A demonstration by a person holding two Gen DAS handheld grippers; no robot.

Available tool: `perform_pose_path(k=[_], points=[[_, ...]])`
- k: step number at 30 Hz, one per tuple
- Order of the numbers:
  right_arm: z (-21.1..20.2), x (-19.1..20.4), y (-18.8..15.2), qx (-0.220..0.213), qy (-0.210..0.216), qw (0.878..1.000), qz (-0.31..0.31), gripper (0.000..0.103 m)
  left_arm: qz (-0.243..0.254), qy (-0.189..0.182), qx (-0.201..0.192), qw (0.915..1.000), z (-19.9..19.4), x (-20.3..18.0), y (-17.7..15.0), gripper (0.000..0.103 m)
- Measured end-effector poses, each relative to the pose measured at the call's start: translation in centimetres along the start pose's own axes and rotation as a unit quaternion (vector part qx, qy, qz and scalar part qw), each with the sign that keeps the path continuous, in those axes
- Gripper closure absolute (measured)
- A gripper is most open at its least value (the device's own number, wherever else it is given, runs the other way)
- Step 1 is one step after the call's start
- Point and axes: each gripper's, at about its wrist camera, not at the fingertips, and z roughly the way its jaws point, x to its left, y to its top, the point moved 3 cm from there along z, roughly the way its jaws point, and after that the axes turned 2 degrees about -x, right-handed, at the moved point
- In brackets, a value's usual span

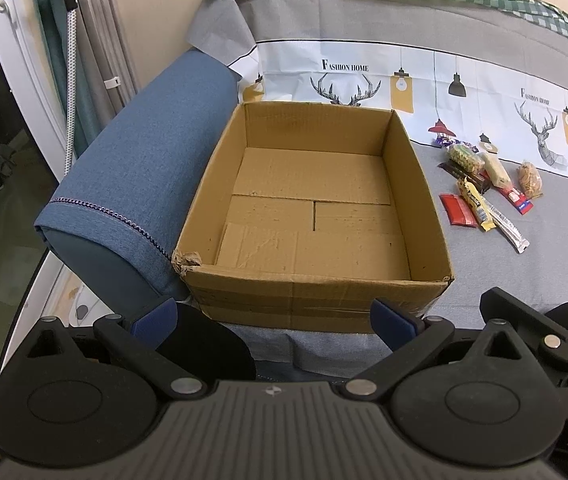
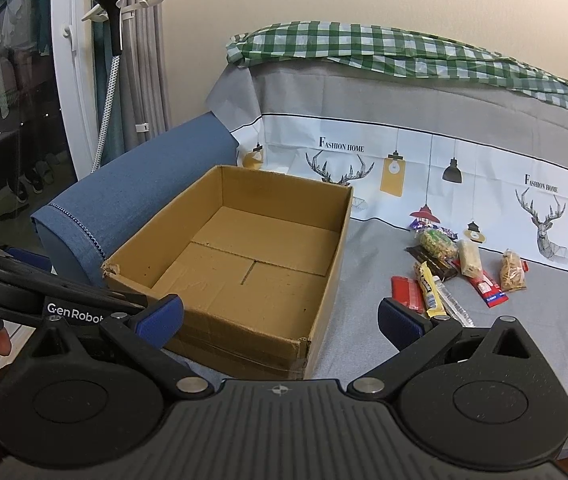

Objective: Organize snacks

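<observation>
Snacks (image 1: pixel 483 184) beside cardboard box (image 1: pixel 315 280); both claws spread, holding nothing.

Box (image 1: pixel 315 280), snacks (image 1: pixel 483 188) on sofa (image 1: pixel 523 276)

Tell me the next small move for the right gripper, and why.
Probably ease the right gripper, open and holding nothing, rightward toward the red packet, the nearest snack to it. The cardboard box has no snacks in it, and all the snacks lie on the grey cover to its right.
</observation>
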Motion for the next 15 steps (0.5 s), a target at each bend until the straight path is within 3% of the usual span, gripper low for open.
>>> perform_pose_path(k=[15], points=[[1.0, -1.4, -0.1, 0.011, 0.010, 1.000, 0.022, 0.001, 0.029, 0.009, 0.016, 0.9994, 1.0, -1.7, 0.6, 0.000]])
